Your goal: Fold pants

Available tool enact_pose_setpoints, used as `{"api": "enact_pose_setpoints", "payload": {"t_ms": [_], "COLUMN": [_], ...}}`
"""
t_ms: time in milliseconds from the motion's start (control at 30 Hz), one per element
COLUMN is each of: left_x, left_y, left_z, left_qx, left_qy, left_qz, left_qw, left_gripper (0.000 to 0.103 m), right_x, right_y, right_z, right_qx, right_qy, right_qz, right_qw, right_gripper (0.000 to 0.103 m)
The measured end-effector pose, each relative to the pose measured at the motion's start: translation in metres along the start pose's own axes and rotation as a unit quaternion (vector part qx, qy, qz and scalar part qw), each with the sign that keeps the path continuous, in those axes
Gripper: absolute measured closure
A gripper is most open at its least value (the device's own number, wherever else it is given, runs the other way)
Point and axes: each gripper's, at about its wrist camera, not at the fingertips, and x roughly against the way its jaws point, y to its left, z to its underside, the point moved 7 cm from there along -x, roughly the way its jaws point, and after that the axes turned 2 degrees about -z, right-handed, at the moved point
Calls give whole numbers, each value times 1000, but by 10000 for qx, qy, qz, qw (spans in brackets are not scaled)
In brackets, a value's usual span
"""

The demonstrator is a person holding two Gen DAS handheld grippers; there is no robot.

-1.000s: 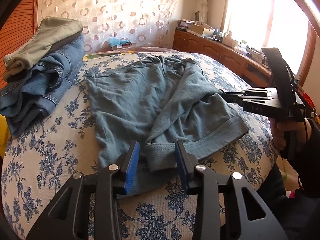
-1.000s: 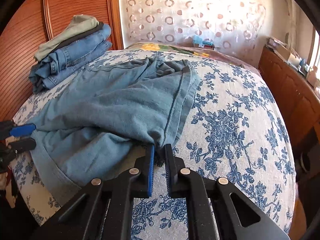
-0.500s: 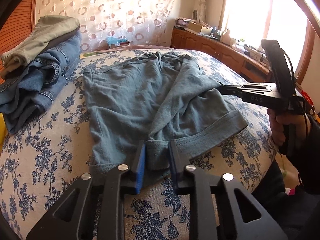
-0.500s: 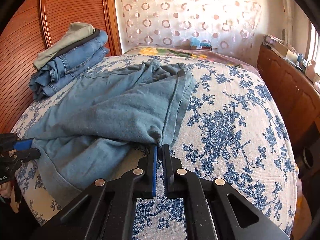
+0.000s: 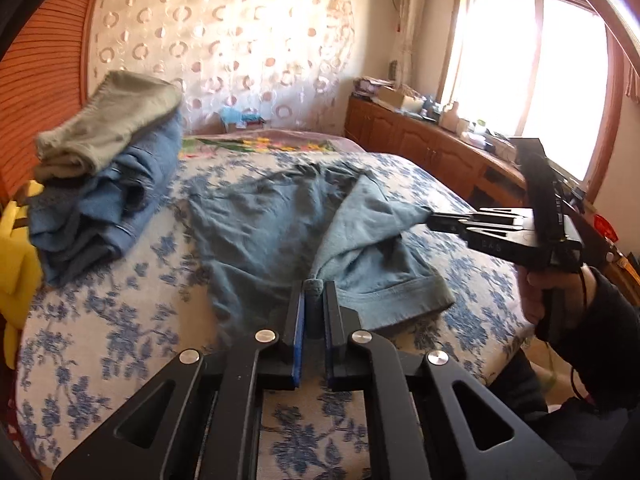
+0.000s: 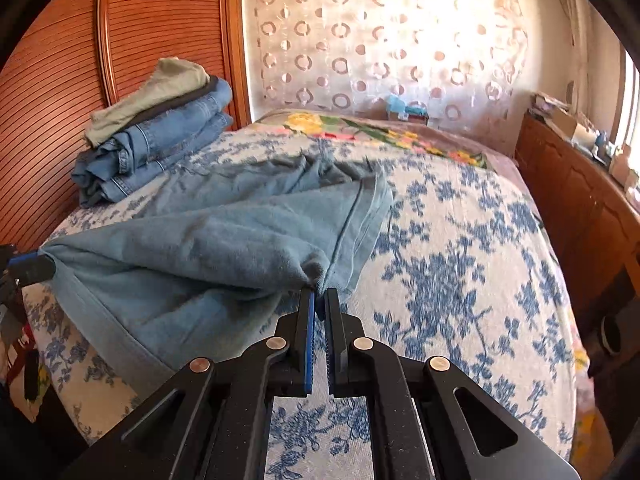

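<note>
Faded blue pants [image 5: 272, 220] lie spread on the floral bedspread [image 5: 100, 328], with one leg pulled up off the bed. My left gripper [image 5: 314, 292] is shut on that leg's hem corner near the bed's front edge. My right gripper [image 6: 319, 300] is shut on the leg's outer edge and holds it lifted; it also shows in the left wrist view [image 5: 434, 220]. In the right wrist view the pants [image 6: 224, 236] stretch taut between both grippers, with the left gripper [image 6: 30, 266] at the far left.
A stack of folded jeans topped by an olive garment [image 5: 100, 184] sits at the bed's left against the wooden headboard [image 6: 60, 80]. A wooden cabinet [image 5: 432, 148] with clutter runs along the right under the window. A yellow object [image 5: 16, 264] is at the far left.
My left gripper closed on the hem corner, which lay between its open fingers before. Both grippers rose, and the leg now hangs lifted and stretched between them.
</note>
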Motion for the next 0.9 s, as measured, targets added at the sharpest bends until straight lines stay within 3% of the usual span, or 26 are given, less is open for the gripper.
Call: {"api": "enact_pose_setpoints", "payload": {"t_ms": [167,467,567,767,900], "left_x": [-11,-16,-10,-3,-3], "left_y": [24,33,35,48,58], "left_z": [14,38,36,32,34], "left_qx": [190,336,360,335,406], "left_qy": [311,585,551,508,515], "left_qz": [-254,-274,-335,-587,-623], "left_qw": [9990,9973,9973,9964,9959], "left_gripper": [94,93,86,55,50], "right_x": [3,-10,-14,-17,-22], "right_y": [8,21,22,25,31], "right_z": [-9,-6,-7,-10,-17], "right_qx": [112,305,300,290,317], "right_qy": [-99,11,45,39,11], "right_qz": [-63,-111,-121,-153,-199], "right_qw": [9999,9995,9995,9995,9993], "right_gripper": [99,99,99,99,99]}}
